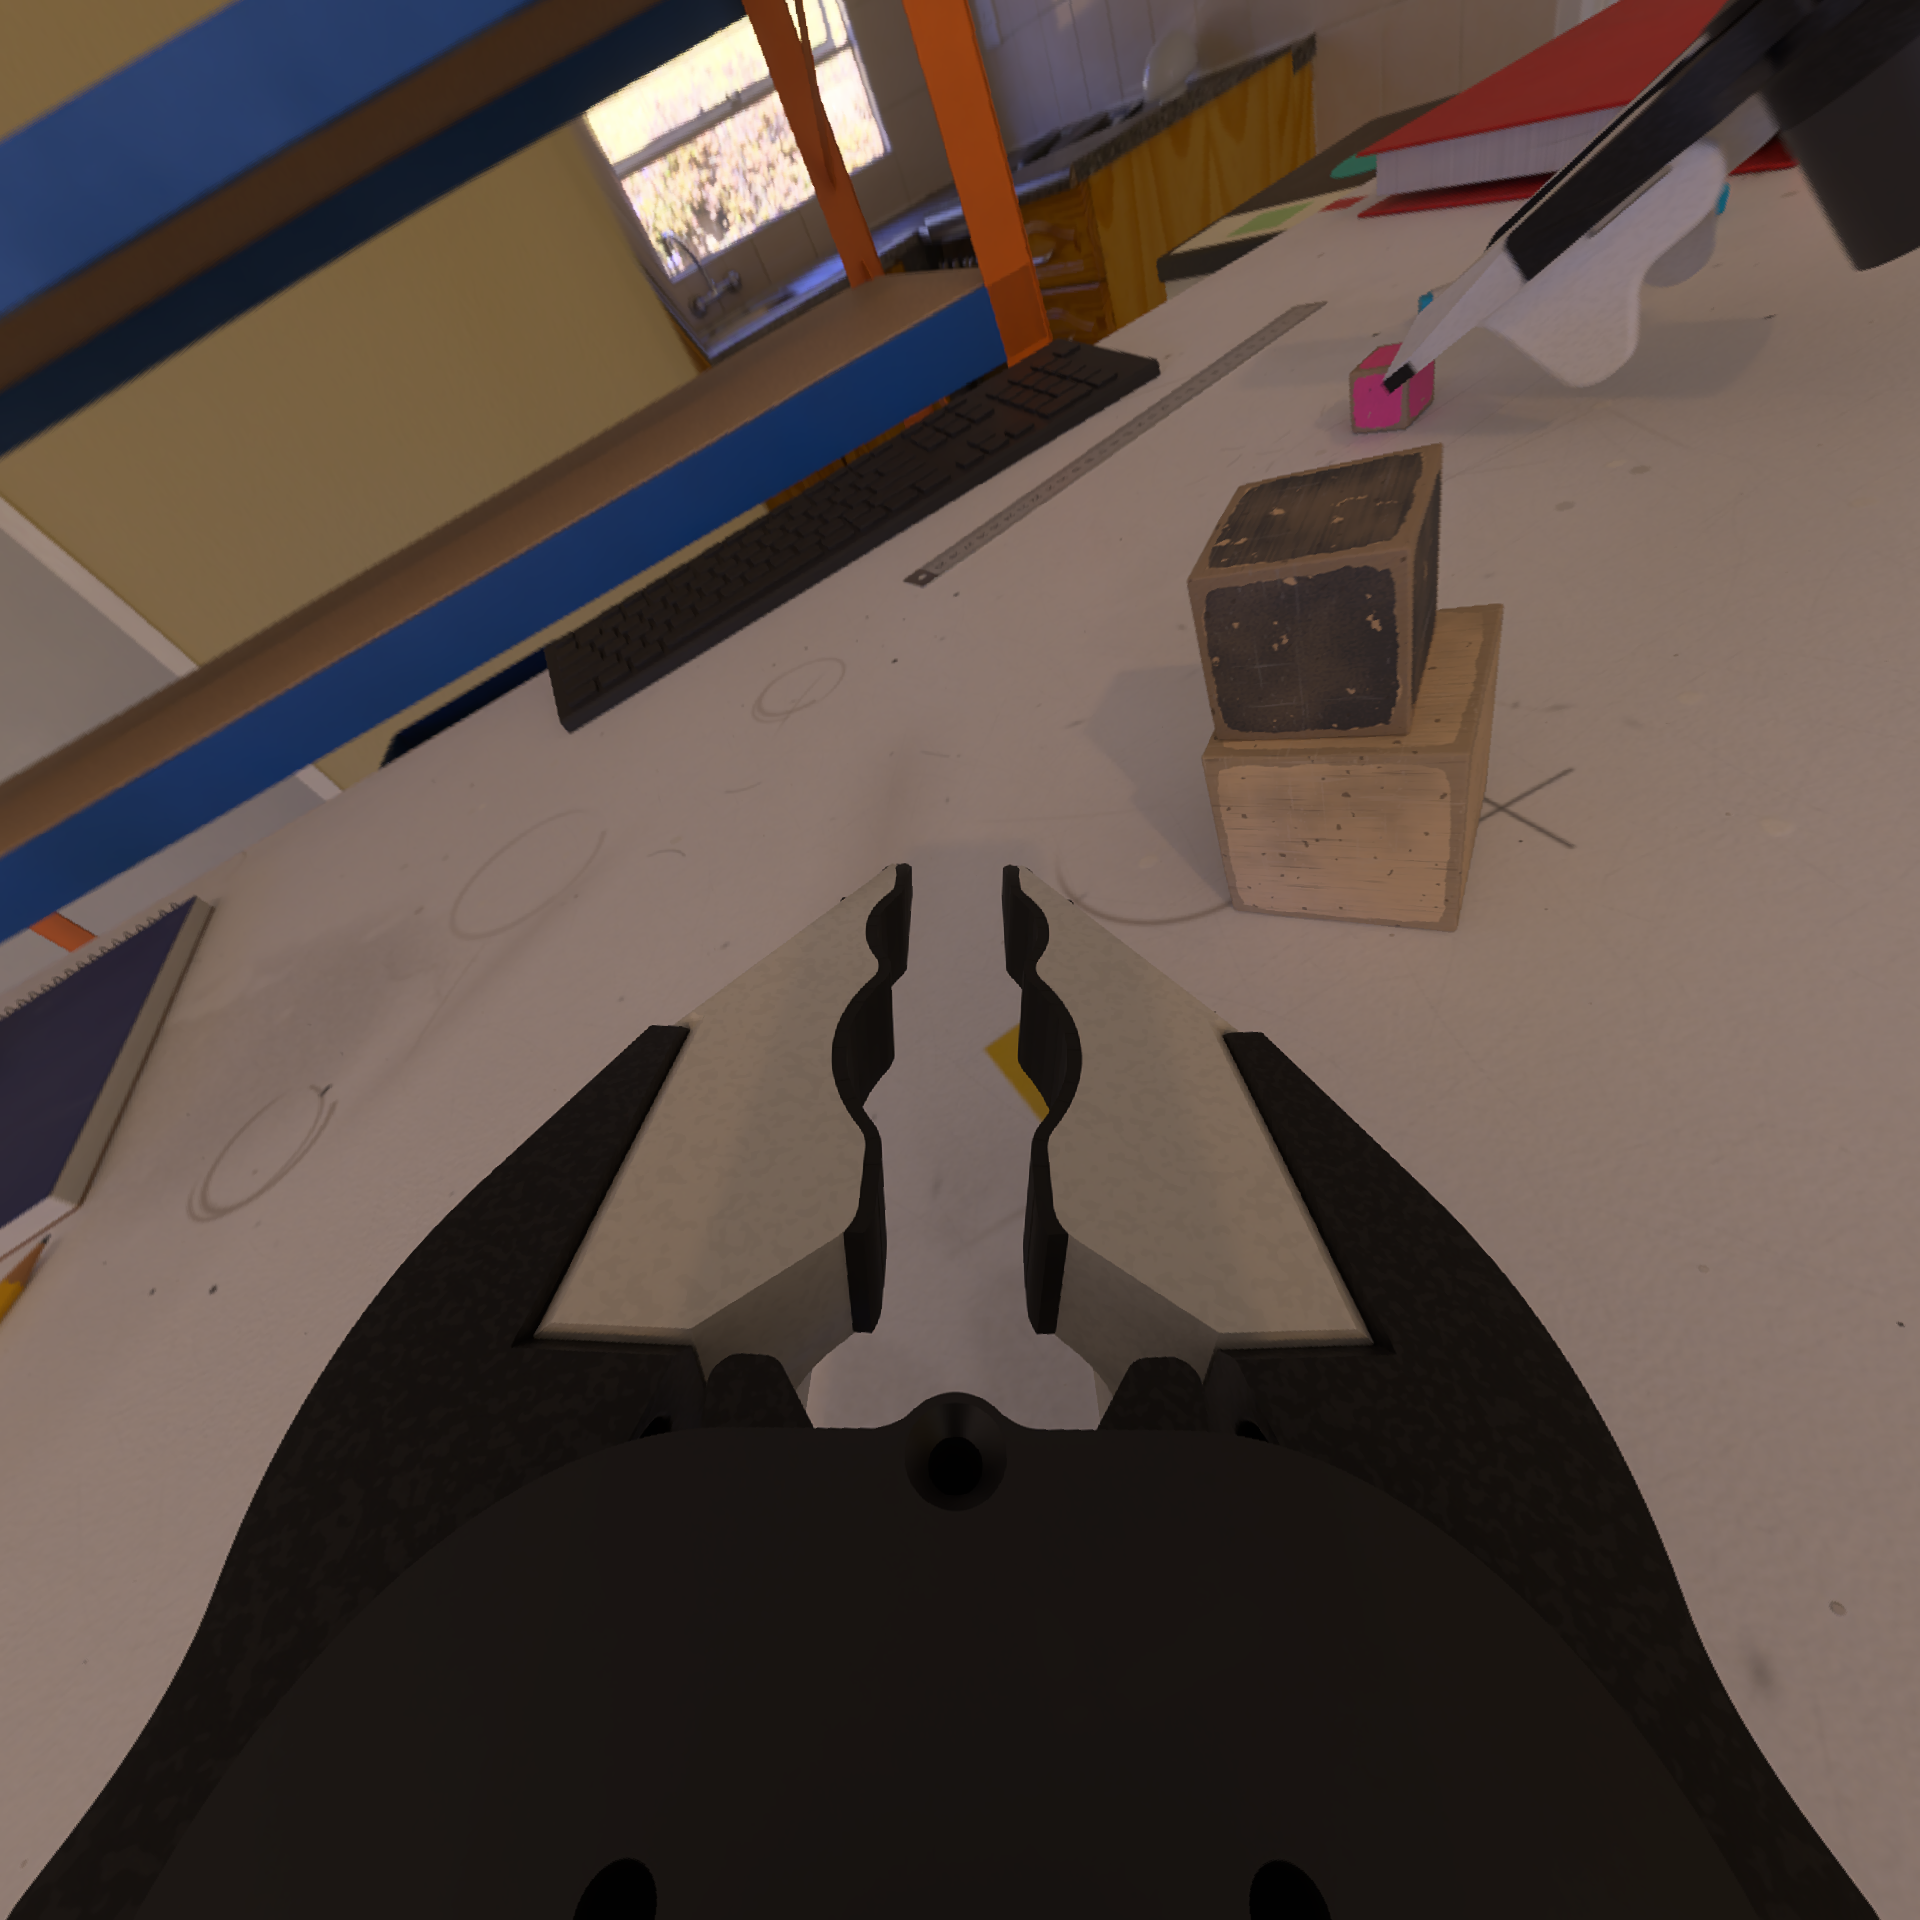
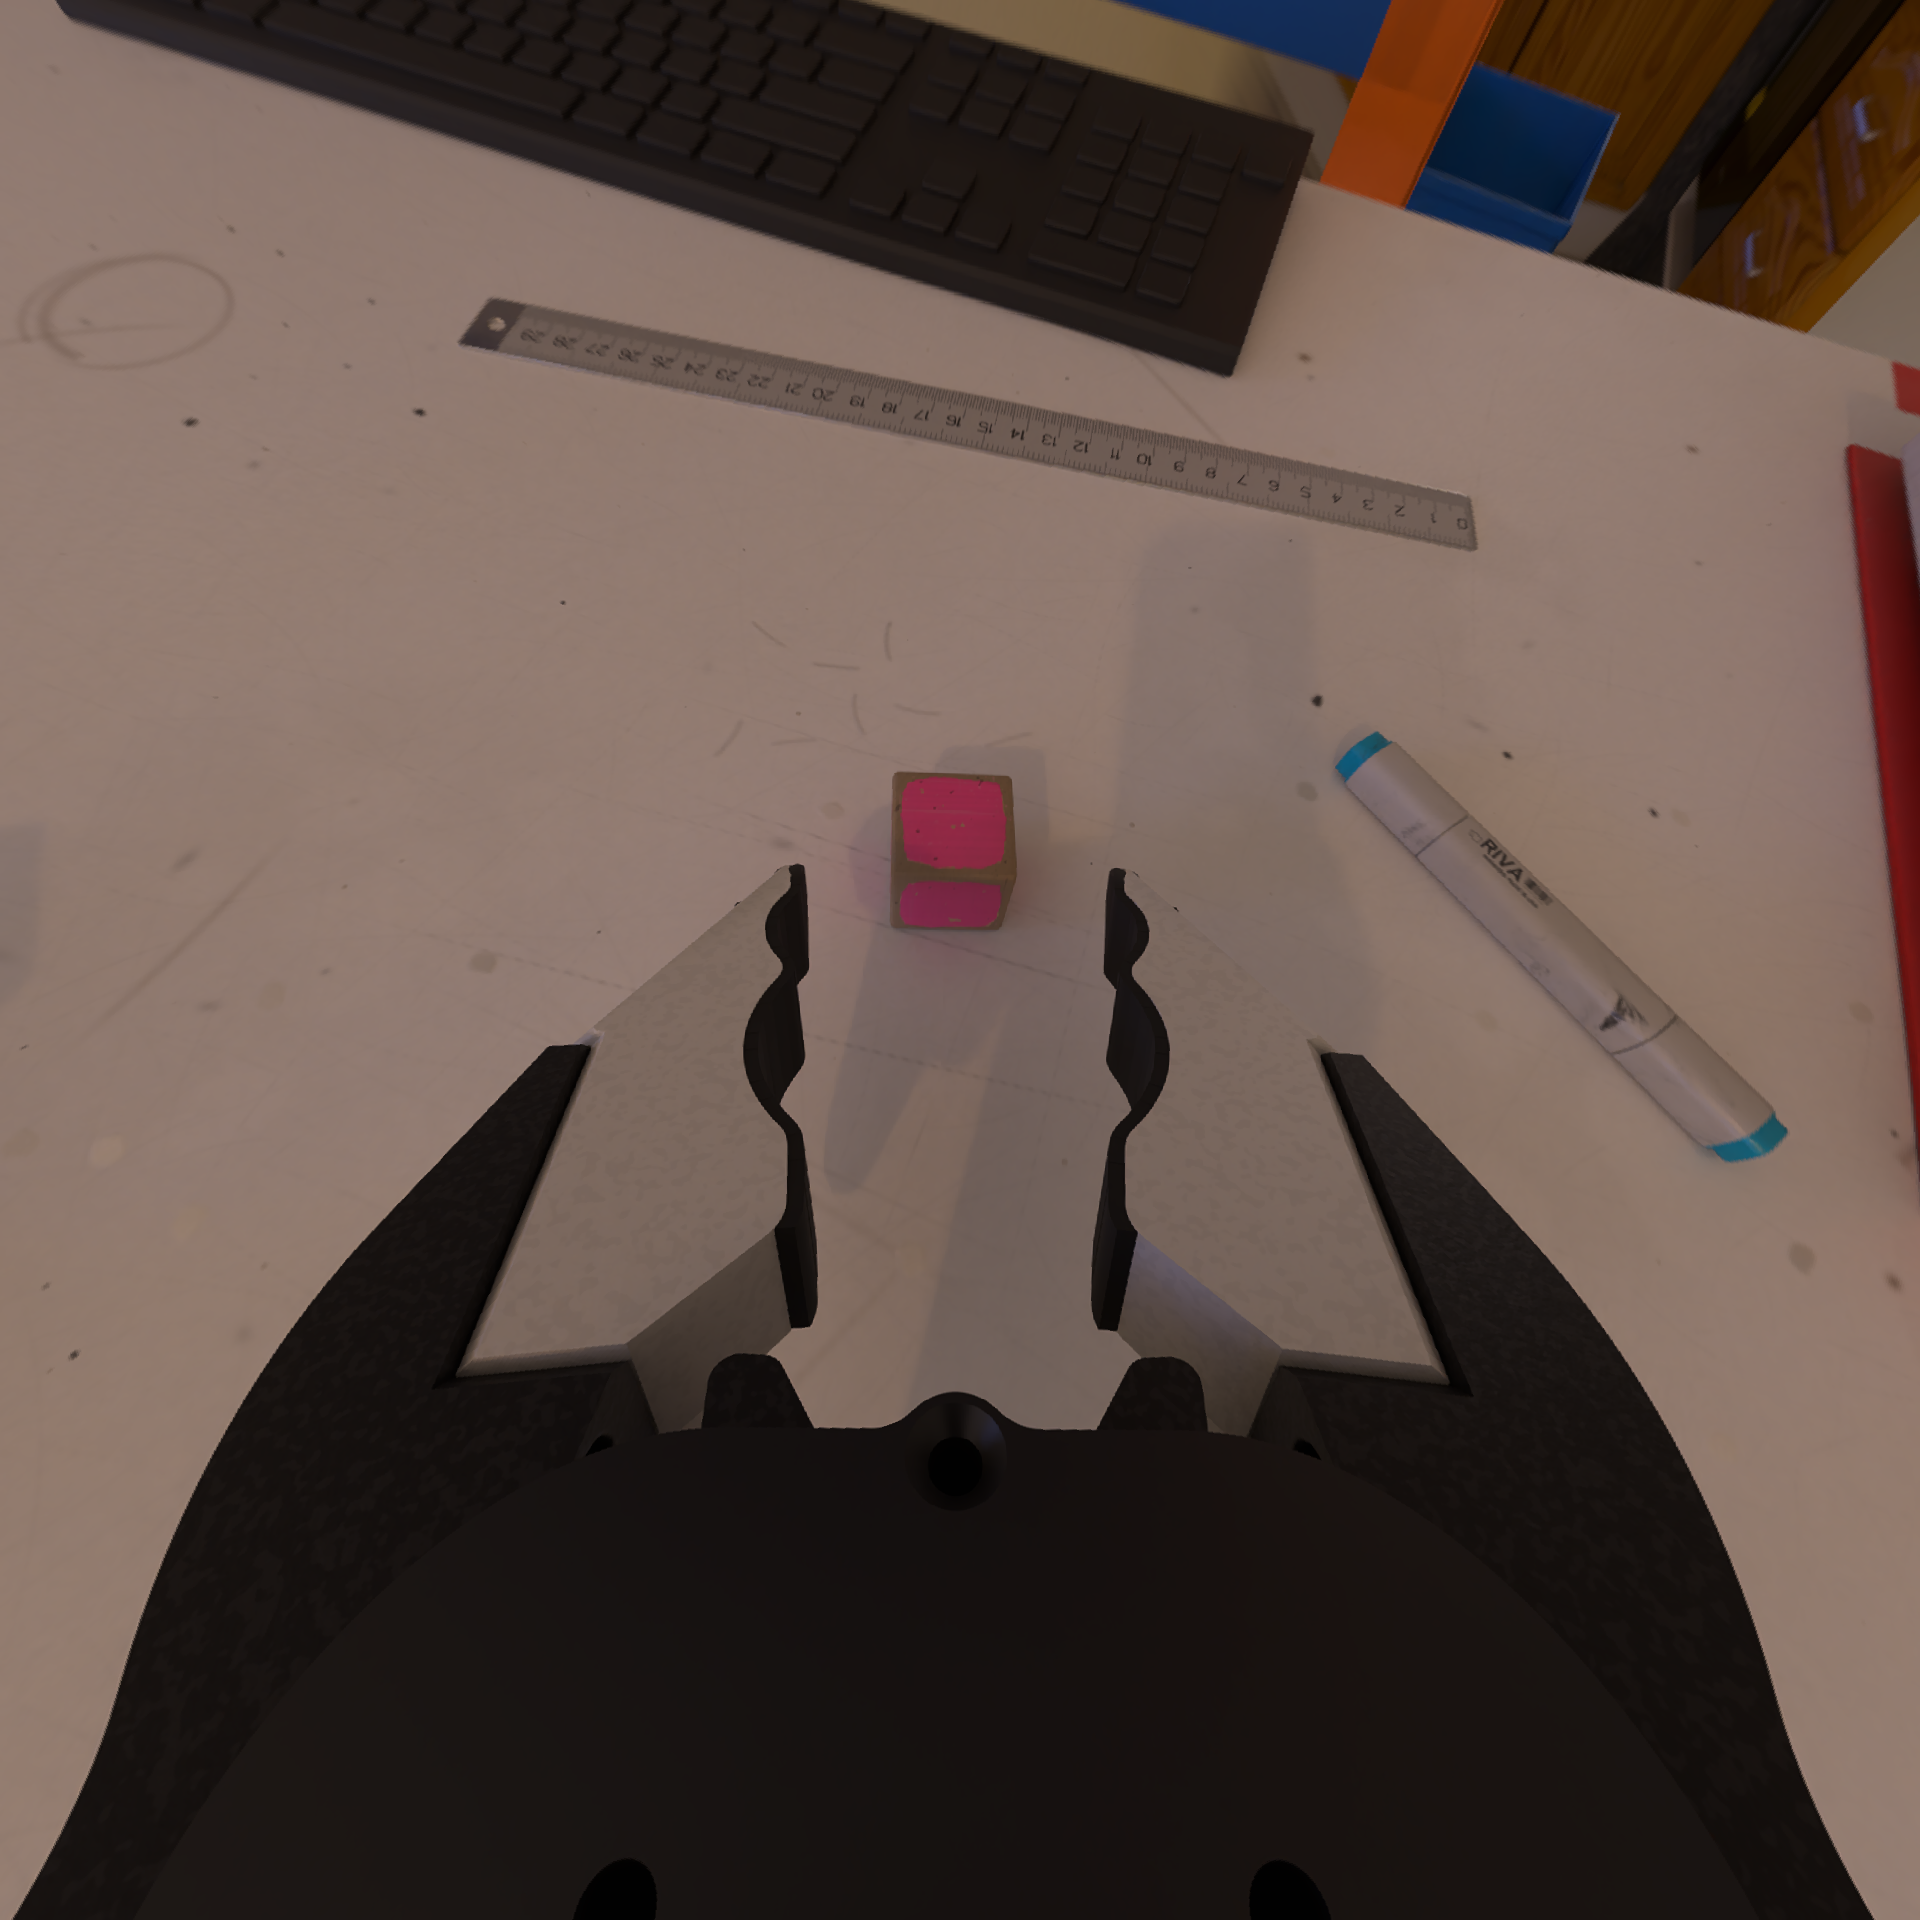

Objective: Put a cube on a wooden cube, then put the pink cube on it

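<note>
Pink cube point(image 2: 952, 850): small, pale wood edges around bright pink faces, flat on the white table point(image 2: 312, 831), just ahead of the right gripper point(image 2: 956, 883) and centred on the gap between its fingertips. Right gripper: fingers spread wide, nothing between them, not touching the cube. From the left wrist view, same pink cube point(image 1: 1387, 395) seen far off and small, one dark fingertip point(image 1: 1397, 376) of the right gripper overlapping its top; contact there impossible to judge.

Shown only in the left wrist view: dark cube point(image 1: 1314, 603), black worn paint over brown wood, rounded edges, resting on the wooden cube point(image 1: 1351, 831), pale and grainy, the upper one set slightly askew and overhanging toward the left. Left gripper point(image 1: 956, 883): narrowly parted, empty, low over bare table, well apart from the stack. Also a blue and orange shelf frame point(image 1: 520, 582), a spiral notebook point(image 1: 83, 1049) cut off at the left edge, a pencil tip point(image 1: 21, 1273) barely visible, a small yellow scrap point(image 1: 1013, 1065) half hidden behind a finger.

Shown only in the right wrist view: white marker point(image 2: 1558, 945) with blue ends, in full, lying right of the cube.

In both: black keyboard point(image 2: 831, 135), cropped at the top edge; steel ruler point(image 2: 966, 421) between keyboard and cube; red book point(image 1: 1538, 135), only its edge in the right wrist view. Table matte, speckled, with faint pencil circles and scratches.
</note>
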Controlling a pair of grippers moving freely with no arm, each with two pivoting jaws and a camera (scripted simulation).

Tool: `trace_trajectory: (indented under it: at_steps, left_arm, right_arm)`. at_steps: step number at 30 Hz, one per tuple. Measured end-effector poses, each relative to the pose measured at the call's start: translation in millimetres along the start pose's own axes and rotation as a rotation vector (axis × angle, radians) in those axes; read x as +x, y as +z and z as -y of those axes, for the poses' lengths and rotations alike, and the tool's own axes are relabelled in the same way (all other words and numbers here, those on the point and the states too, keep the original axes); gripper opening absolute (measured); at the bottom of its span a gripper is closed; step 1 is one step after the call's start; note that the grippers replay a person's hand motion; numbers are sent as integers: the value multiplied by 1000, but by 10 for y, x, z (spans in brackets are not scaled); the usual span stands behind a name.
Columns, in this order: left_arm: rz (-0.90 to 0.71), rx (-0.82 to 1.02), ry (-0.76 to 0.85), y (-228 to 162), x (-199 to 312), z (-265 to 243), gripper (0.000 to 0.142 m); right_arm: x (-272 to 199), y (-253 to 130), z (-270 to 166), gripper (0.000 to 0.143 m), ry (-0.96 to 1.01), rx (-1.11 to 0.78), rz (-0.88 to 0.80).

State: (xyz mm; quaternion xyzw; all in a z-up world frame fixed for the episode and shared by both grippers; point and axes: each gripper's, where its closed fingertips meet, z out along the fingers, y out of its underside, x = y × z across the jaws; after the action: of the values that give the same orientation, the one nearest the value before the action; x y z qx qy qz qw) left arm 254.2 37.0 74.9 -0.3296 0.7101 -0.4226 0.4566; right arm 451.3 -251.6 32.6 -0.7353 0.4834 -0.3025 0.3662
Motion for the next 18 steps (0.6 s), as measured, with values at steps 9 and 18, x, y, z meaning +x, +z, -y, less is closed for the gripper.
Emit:
trace_trajectory:
  at_steps: [9, 18]
  left_arm:
    - [20, 36, 4, -15, -50, 30, 16]
    - [-44, 94, -136, 484, -421, 197, 15]
  right_arm:
    - [-7, 205, -125, 34, -45, -170, -8]
    - [-331, -41, 132, 28, -154, 101, 167]
